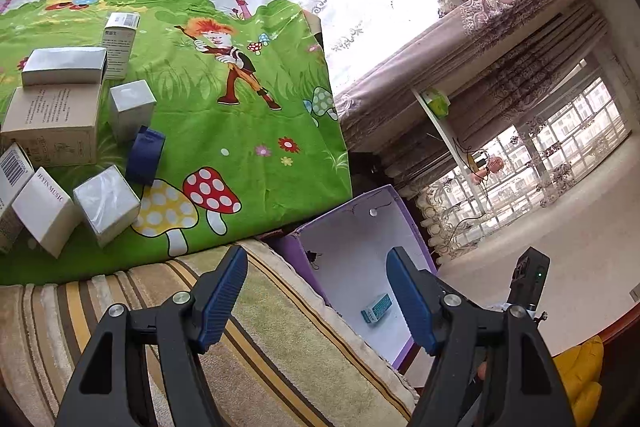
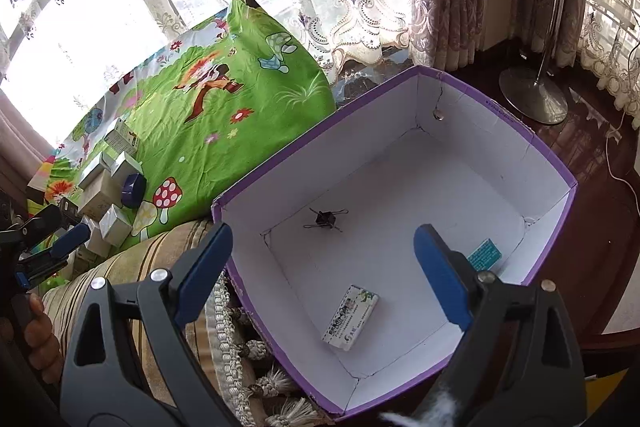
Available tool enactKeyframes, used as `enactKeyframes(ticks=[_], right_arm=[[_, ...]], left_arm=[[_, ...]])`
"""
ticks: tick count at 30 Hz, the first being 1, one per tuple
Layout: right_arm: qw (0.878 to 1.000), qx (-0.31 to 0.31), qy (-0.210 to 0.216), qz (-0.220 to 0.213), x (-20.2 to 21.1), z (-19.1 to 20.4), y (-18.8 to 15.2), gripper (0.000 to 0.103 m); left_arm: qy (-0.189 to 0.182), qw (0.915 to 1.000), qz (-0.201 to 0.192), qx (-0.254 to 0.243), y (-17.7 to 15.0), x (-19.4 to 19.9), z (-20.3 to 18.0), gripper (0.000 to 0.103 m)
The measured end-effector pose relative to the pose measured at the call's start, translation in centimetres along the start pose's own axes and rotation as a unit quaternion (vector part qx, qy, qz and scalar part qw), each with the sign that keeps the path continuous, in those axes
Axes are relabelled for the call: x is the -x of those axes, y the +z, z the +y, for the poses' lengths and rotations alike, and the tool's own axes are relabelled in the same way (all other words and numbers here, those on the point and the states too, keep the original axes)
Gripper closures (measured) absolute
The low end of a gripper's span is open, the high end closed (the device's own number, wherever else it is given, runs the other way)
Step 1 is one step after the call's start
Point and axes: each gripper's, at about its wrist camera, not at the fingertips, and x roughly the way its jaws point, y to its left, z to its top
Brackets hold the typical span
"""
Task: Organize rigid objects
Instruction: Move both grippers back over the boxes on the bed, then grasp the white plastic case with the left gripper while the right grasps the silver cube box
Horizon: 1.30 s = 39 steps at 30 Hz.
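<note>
Both jaws wide, empty. Right gripper point(image 2: 320, 267) over purple box point(image 2: 400, 83); remaining boxes point(image 1: 108, 205) on green cloth point(image 1: 240, 131). Left gripper point(image 1: 316, 291): square up, grab flat sides.

Open left hand-held gripper point(image 1: 316, 293) over striped cushion point(image 1: 120, 307), small boxes point(image 1: 64, 131) on green cartoon cloth point(image 1: 240, 131), purple box point(image 1: 352, 255) beside

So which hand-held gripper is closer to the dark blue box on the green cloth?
Left. The left hand-held gripper hovers by the pile of boxes holding the dark blue box. The right hand-held gripper is over the purple box, farther away.
</note>
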Motion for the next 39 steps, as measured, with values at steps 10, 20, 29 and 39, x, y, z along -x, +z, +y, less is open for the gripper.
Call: enactKeyframes(ticks=[10,20,29,39], right_arm=[[0.998,0.055,0.04,0.011,-0.3,5.1,-0.1,0.009],[0.993,0.097,0.068,0.027,-1.3,9.4,-0.2,0.009],[0.984,0.15,0.088,0.045,-2.9,14.1,-0.4,0.009],[0.957,0.258,0.094,0.089,-6.4,20.4,-1.8,0.009]], left_arm=[[0.077,0.993,-0.089,-0.01,2.3,5.1,2.6,0.03],[0.15,0.9742,-0.153,0.072,4.0,12.5,11.0,0.03],[0.167,0.9652,-0.085,0.182,2.1,13.0,18.3,0.025],[0.191,0.9626,-0.041,0.188,1.5,10.9,19.0,0.019]])
